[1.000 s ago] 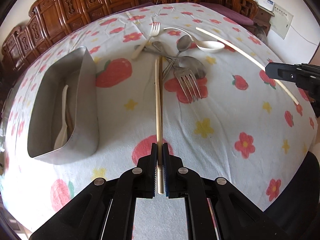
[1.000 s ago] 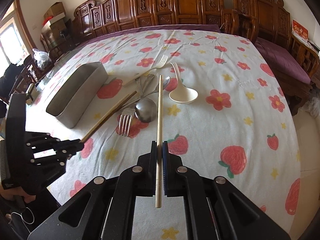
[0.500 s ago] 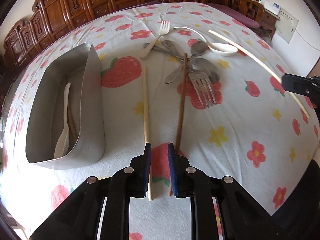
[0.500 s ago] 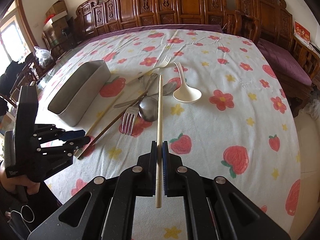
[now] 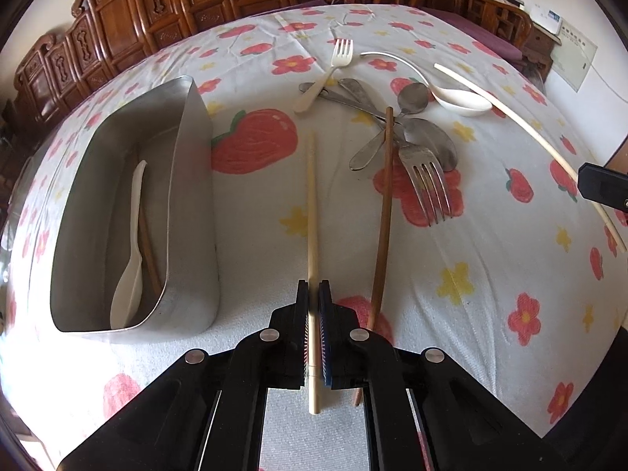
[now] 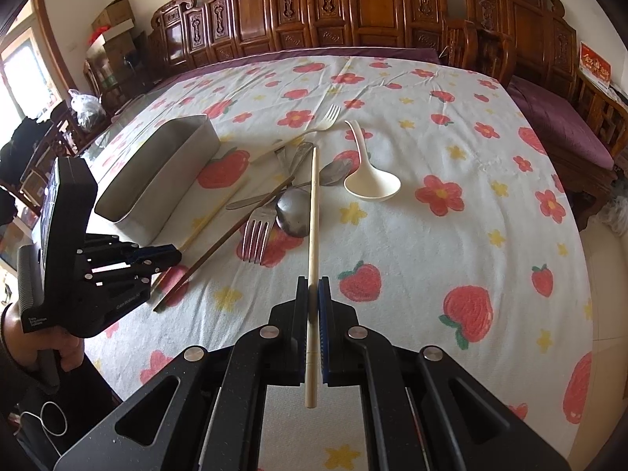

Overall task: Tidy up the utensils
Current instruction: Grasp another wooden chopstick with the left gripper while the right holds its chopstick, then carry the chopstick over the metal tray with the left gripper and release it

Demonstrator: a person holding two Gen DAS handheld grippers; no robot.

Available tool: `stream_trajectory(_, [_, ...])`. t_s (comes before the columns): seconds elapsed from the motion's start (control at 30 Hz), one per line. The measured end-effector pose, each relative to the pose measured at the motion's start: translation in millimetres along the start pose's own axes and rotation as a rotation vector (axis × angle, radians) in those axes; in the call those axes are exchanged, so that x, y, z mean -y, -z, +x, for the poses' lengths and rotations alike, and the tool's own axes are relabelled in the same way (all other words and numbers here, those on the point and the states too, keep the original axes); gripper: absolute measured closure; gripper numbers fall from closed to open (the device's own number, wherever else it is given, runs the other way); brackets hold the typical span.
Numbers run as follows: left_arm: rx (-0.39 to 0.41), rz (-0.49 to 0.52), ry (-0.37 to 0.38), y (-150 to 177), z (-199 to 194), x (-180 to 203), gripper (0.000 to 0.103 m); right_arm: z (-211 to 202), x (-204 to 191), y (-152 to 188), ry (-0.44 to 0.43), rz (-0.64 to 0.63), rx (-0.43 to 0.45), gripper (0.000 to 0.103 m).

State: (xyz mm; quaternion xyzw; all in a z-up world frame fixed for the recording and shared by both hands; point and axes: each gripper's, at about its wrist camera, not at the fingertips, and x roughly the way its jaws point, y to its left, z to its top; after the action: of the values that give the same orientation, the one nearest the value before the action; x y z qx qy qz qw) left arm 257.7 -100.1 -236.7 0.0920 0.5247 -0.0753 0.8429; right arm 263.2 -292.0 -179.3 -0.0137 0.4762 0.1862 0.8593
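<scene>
My left gripper (image 5: 313, 294) sits at the bottom centre of its frame, its jaws pressed onto a pale chopstick (image 5: 311, 204) that runs straight up the picture toward the large strawberry print. Just right of it a dark brown chopstick (image 5: 384, 212) lies on the floral tablecloth (image 5: 490, 267), its far end reaching into the heap of utensils in the upper middle: a steel fork (image 5: 426, 180) with tines toward me, steel spoons (image 5: 429, 143), a white plastic fork (image 5: 327, 72) and a white ladle-shaped spoon (image 5: 459, 100). At the left of the frame stands the metal bin (image 5: 188, 212), and inside it I see a white spoon (image 5: 131, 243) with a brown stick beside it. In the right wrist view my right gripper (image 6: 313, 294) is likewise at the bottom centre, clamped on a second pale chopstick (image 6: 314, 212), which points up the frame across the steel spoons. The same chopstick shows as a long curved line along the right edge of the left view. Carved wooden chairs (image 6: 353, 8) fill the top of both frames.
</scene>
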Motion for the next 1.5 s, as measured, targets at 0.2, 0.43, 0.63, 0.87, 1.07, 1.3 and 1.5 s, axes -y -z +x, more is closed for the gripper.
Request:
stream_trajectory(0.2, [0.04, -0.031, 0.024, 0, -20, -5, 0.099, -5, -1, -2, -0.007, 0.001, 0.021, 0.097])
stream_trajectory(0.43, [0.091, -0.052, 0.075, 4, -56, -11, 0.099, -10, -1, -1, -0.017, 0.022, 0.035, 0.097])
stream_trajectory(0.63, [0.14, -0.041, 0.1, 3, -85, -25, 0.099, -16, -14, -7, 0.001, 0.02, 0.057, 0.097])
stream_trajectory(0.87, [0.173, -0.069, 0.112, -1, -105, -62, 0.099, -20, -51, -33, -0.005, -0.029, 0.044, 0.097])
stream_trajectory(1.07, [0.188, -0.05, 0.097, -1, -118, -90, 0.099, -25, -92, -59, -0.038, -0.069, 0.059, 0.097])
stream_trajectory(1.3, [0.221, -0.106, 0.084, -7, -126, -130, 0.099, -16, -137, -81, -0.069, -0.118, 0.055, 0.097])
stream_trajectory(1.5, [0.217, -0.165, 0.091, -14, -111, -155, 0.099, 0, -164, -91, -0.065, -0.142, 0.049, 0.097])
